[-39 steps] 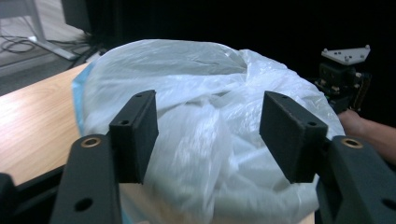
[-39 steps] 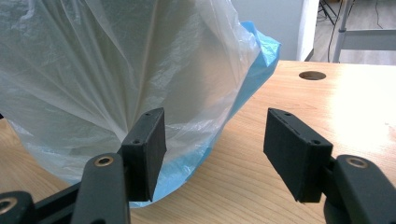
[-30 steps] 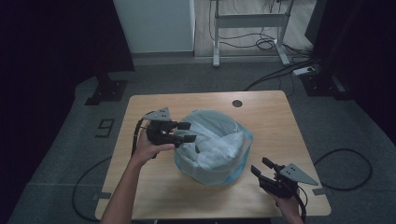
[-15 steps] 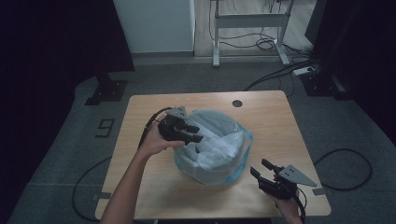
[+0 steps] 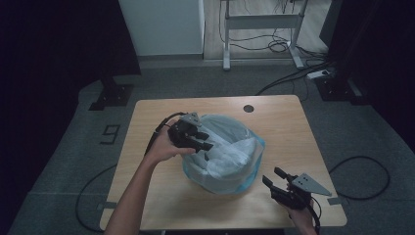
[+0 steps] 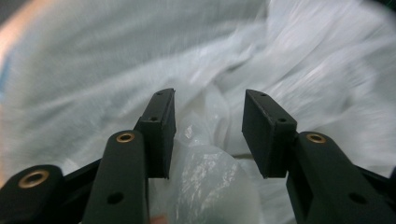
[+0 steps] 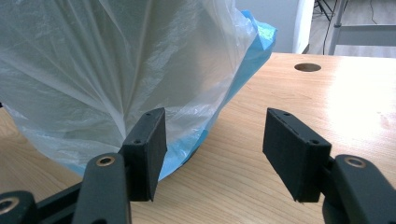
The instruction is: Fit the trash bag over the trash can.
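Note:
A clear white plastic bag (image 5: pixel 230 147) lines a round blue container (image 5: pixel 257 161) at the middle of the table; both show in the right gripper view as bag (image 7: pixel 93 70) and blue edge (image 7: pixel 247 65). My left gripper (image 5: pixel 205 150) hangs over the bag's mouth from the left. Its jaws have just been closing, then eased apart a little. They stand open (image 6: pixel 208 100), with a loose bulge of film (image 6: pixel 210 182) between them. My right gripper (image 5: pixel 270 175) rests low near the table's front right corner, open (image 7: pixel 215 116), pointed at the container's base and holding nothing.
The wooden table (image 5: pixel 161 196) has a round cable hole (image 5: pixel 248 108) at its far edge. Cables trail from both grippers over the table's edges. Desk legs and cords stand on the floor beyond; dark stands flank the table.
My left gripper has moved right, from the container's left rim to over the bag's mouth, and its jaws have narrowed. The right gripper has not moved.

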A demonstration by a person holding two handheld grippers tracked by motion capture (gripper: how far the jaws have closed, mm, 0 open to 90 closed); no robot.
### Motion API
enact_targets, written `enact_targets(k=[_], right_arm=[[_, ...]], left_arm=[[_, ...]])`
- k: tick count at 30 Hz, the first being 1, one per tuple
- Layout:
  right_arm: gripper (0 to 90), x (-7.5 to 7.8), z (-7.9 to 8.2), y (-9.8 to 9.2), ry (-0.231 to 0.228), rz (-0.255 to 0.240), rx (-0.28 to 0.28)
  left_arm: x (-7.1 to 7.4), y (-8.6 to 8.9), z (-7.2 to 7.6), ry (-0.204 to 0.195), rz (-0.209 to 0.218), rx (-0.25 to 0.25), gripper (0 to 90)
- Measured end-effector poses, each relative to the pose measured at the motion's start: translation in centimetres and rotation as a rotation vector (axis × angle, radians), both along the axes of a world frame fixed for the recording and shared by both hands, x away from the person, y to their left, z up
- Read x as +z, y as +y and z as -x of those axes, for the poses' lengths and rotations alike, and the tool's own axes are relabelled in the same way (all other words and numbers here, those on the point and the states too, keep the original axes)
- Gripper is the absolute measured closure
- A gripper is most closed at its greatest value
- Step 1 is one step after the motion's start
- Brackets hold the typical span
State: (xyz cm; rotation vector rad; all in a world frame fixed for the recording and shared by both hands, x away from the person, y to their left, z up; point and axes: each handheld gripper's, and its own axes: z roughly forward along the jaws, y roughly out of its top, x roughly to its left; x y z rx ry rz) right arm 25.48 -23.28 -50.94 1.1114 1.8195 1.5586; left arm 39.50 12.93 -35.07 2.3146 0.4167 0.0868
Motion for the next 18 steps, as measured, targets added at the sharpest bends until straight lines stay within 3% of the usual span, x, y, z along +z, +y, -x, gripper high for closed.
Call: enact_targets(k=[2,6,18], right_arm=[[38.9,0.0,0.0,0.1,-0.001,0.004,0.003],[38.9,-0.1,0.0,0.3,-0.002,0.011,0.004],[38.9,-0.1,0.1,0.2,0.0,0.009,0.001]], left_arm=[[0.5,0.1,0.3,-0.01,0.048,-0.001,52.2],[1.2,-0.7,0.6,-0.022,0.084,-0.021,49.6],[1.3,-5.0,0.4,-0.022,0.019,-0.088,49.6]])
